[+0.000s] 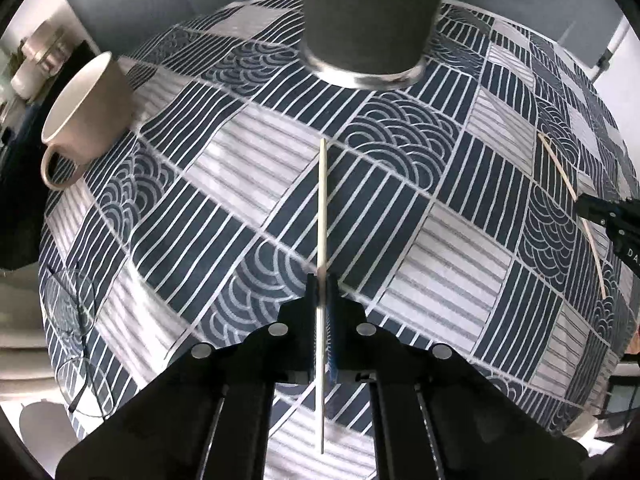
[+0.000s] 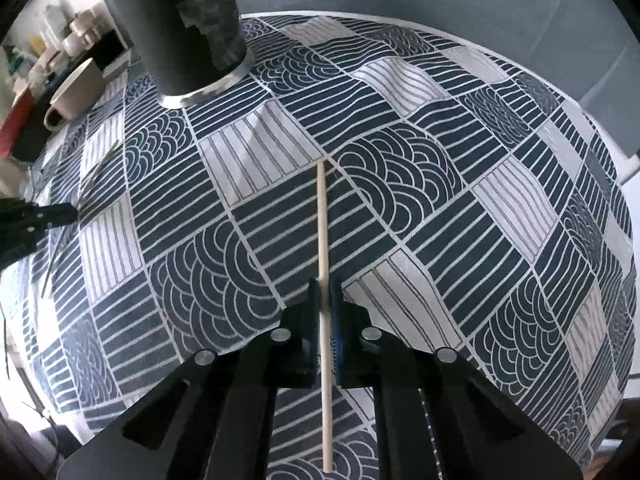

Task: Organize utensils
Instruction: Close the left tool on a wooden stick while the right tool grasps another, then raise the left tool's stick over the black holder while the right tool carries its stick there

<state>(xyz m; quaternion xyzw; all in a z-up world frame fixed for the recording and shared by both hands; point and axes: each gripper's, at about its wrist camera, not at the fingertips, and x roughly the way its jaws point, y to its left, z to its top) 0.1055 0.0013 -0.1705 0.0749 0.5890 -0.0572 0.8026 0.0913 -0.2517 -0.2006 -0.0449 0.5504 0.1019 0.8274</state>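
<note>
My left gripper (image 1: 321, 284) is shut on a pale chopstick (image 1: 322, 208) that points forward toward the dark grey utensil cup (image 1: 370, 20) standing straight ahead. My right gripper (image 2: 325, 290) is shut on a second wooden chopstick (image 2: 322, 220), with the same cup (image 2: 180, 24) at the upper left. Each gripper shows in the other's view: the right one (image 1: 608, 220) at the right edge holding its chopstick (image 1: 560, 168), the left one (image 2: 36, 216) at the left edge holding its chopstick (image 2: 100, 168). Both are held above the patterned tablecloth (image 2: 400, 200).
A beige mug (image 1: 84, 116) stands at the table's left edge, also in the right wrist view (image 2: 76, 92). Glasses (image 1: 76, 320) lie near the left front of the cloth. Cluttered shelves (image 2: 48, 48) are beyond the table at the left.
</note>
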